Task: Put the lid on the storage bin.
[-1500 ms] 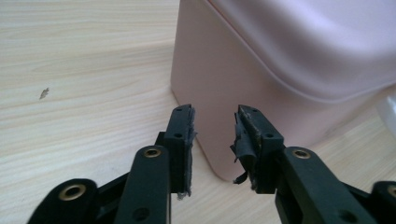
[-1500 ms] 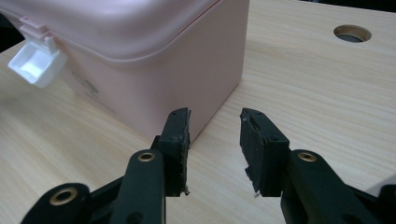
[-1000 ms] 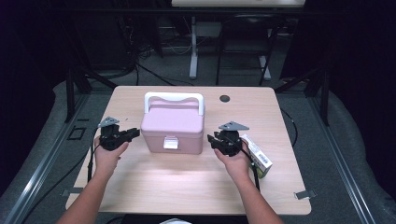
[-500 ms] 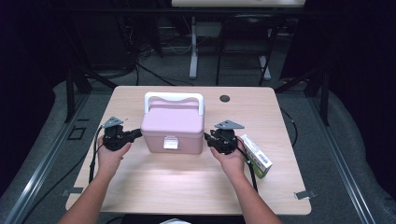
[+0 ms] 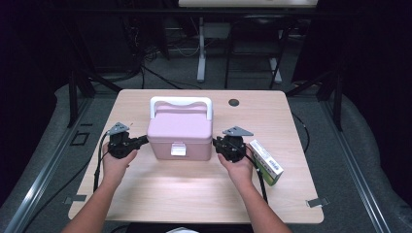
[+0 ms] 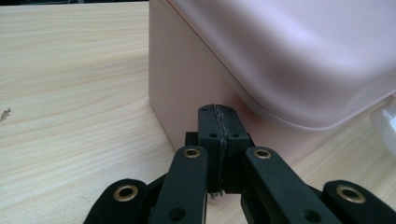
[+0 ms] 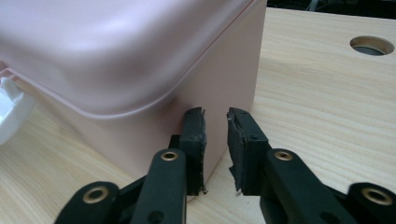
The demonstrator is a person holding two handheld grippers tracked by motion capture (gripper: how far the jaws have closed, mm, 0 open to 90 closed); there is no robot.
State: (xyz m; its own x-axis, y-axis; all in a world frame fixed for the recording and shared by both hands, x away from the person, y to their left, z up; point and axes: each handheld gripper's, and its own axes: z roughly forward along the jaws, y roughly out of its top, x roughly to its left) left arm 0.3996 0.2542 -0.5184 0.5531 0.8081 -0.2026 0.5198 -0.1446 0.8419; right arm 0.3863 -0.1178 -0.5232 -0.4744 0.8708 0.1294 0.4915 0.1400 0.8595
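The pink lidded storage box (image 5: pixel 180 133), with its white carry handle (image 5: pixel 180 102) folded toward the far side and a white front latch (image 5: pixel 178 149) facing the person, sits on the middle of the wooden tabletop (image 5: pixel 194 194), and both grippers have drawn in against its two ends since a second ago, when they stood a little farther out. The left gripper (image 5: pixel 142 141) now has its tips at the box's left wall; in the left gripper view its fingers (image 6: pixel 209 135) are pressed flat together with nothing between them, having just finished closing, and they sit against the wall just under the lid's rim. The right gripper (image 5: pixel 217 143) meets the right wall in the same way; in the right gripper view its fingers (image 7: pixel 194 135) stand a narrow gap apart, holding nothing, and have just been closing as well. This reads as a two-sided squeeze rather than a pinch: the closed tips appear meant to serve as blunt pushers, so the likely next step is to press inward and lift or shift the box, or to work at the lid. The right gripper probably needs to finish closing first. A green-and-white carton (image 5: pixel 266 161) lies just beside the right hand (image 5: pixel 240 170), near the tabletop's right edge, and a round cable hole (image 5: pixel 234 102) sits at the far side.
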